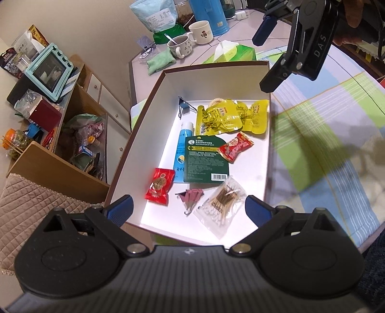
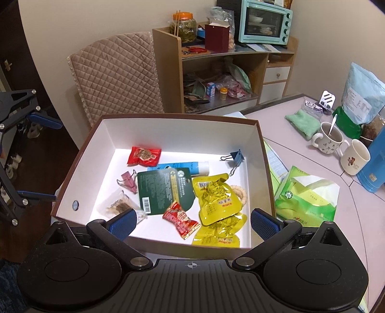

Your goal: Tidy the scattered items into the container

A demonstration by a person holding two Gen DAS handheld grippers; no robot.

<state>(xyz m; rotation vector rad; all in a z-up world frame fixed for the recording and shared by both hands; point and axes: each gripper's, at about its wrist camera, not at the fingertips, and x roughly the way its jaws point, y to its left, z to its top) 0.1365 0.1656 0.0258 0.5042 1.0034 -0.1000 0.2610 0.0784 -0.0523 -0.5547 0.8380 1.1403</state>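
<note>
An open box (image 1: 211, 79) (image 2: 178, 134) with white walls and a brown rim stands on the table. In it lie two yellow snack packets (image 1: 231, 118) (image 2: 216, 199), a green card (image 1: 207, 159) (image 2: 163, 190), a blue tube (image 1: 184, 149), a red sweet (image 1: 235, 146) (image 2: 180, 220), a red packet (image 1: 160, 186) (image 2: 144, 155), a pink binder clip (image 1: 190, 197) (image 2: 127, 180), a blue binder clip (image 1: 185, 104) (image 2: 234, 157) and a bag of cotton swabs (image 1: 222, 204). My left gripper (image 1: 190, 210) (image 2: 45, 157) hangs open over the box's near end. My right gripper (image 2: 193, 224) (image 1: 267, 55) is open above the opposite side, holding nothing.
A green tissue pack (image 1: 235, 51) (image 2: 305, 197), two mugs (image 1: 180, 45) (image 2: 328, 139), a blue flask (image 1: 207, 14) and a green cloth pouch (image 2: 302, 122) sit on the table beyond the box. A chequered cloth (image 1: 324, 120) covers one side. A quilted chair (image 2: 115, 74) and cluttered shelf (image 2: 216, 79) stand beside.
</note>
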